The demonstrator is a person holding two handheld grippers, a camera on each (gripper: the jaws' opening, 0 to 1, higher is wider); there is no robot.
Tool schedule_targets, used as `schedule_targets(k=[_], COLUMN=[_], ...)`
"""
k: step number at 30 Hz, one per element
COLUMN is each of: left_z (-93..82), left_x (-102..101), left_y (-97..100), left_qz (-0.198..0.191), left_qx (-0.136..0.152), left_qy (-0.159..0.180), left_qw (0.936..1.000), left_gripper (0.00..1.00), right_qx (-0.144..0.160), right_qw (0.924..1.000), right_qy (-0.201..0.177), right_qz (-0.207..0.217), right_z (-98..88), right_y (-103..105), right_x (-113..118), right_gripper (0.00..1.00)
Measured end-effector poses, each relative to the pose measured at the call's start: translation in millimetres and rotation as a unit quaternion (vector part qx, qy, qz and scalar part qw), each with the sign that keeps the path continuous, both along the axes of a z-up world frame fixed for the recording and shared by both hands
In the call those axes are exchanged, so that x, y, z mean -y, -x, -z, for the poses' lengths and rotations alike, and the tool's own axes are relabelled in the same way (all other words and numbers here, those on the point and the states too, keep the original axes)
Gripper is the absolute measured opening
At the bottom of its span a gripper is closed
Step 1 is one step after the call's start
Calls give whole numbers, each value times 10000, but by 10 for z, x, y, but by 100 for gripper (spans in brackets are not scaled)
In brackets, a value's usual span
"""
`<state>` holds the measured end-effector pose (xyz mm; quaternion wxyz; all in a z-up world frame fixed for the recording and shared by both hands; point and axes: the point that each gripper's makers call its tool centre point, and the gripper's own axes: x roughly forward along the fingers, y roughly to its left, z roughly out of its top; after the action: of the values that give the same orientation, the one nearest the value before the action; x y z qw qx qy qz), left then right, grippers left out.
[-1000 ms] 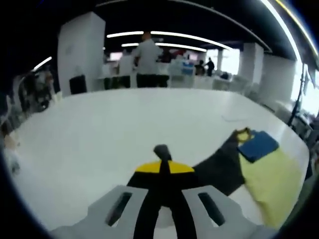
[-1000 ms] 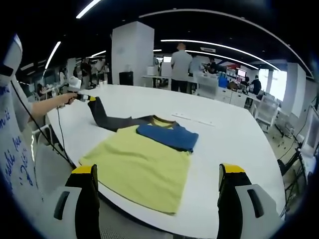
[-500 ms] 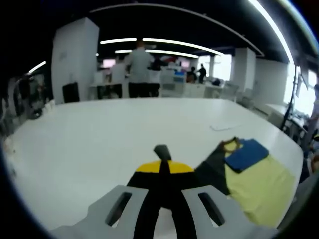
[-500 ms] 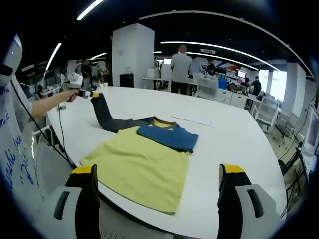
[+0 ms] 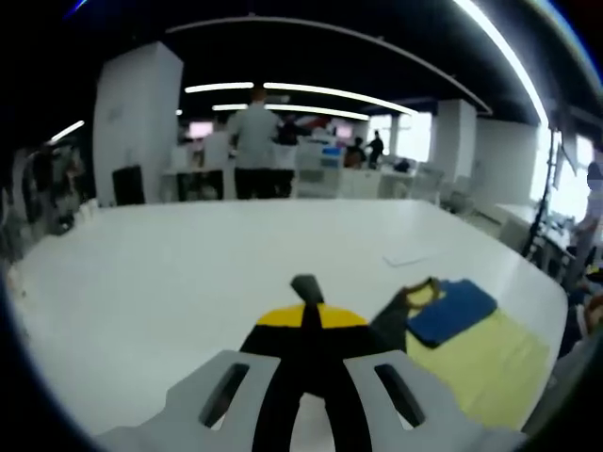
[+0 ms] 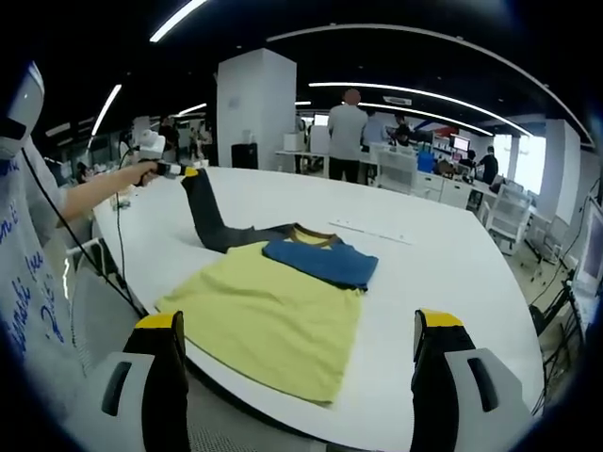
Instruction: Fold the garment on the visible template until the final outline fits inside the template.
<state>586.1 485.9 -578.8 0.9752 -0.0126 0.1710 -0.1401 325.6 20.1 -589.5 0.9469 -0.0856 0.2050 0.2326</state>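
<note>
1. The garment (image 6: 268, 315), a yellow shirt with one blue sleeve (image 6: 320, 261) already laid across its chest, is being kept flat on the white table (image 6: 443, 254), near the table's front edge in the right gripper view.

2. The dark grey sleeve (image 6: 212, 221) is being held off the table by the left gripper (image 6: 184, 172), whose jaws are seen pressed together on the cuff, the fabric hanging in a taut band between the gripper and the shoulder.

3. In the left gripper view, the same dark sleeve (image 5: 306, 353) is being seen running down between the closed jaws, with the rest of the shirt lying to the right on the table.

4. The right gripper (image 6: 297, 377) is being held back from the table edge with its jaws wide apart and nothing between them.

5. No template outline is being made out on the table in either view, so the fit cannot be judged.

6. Judged risks: the shirt body is being left unpinned, so a further pull on the sleeve is likely to be dragging the whole garment across the table and undoing the blue fold.

7. The hem is lying close to the table's front edge, so any shift that way is risking fabric sliding off.

8. A release from this height is likely to be leaving the sleeve crumpled or outside the outline.
</note>
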Motion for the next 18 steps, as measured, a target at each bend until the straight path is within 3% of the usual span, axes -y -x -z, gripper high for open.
schedule_targets(k=[18], left_z=[-170], left_x=[369], left_y=[-13], left_qz=[218], left_qx=[49], left_qy=[9], left_qw=[9997], left_gripper=[0], right_qx=[25], right_qw=[9998], right_qy=[-4], right_qz=[-184], right_z=[-3], right_y=[38], right_x=[53], right_gripper=[100])
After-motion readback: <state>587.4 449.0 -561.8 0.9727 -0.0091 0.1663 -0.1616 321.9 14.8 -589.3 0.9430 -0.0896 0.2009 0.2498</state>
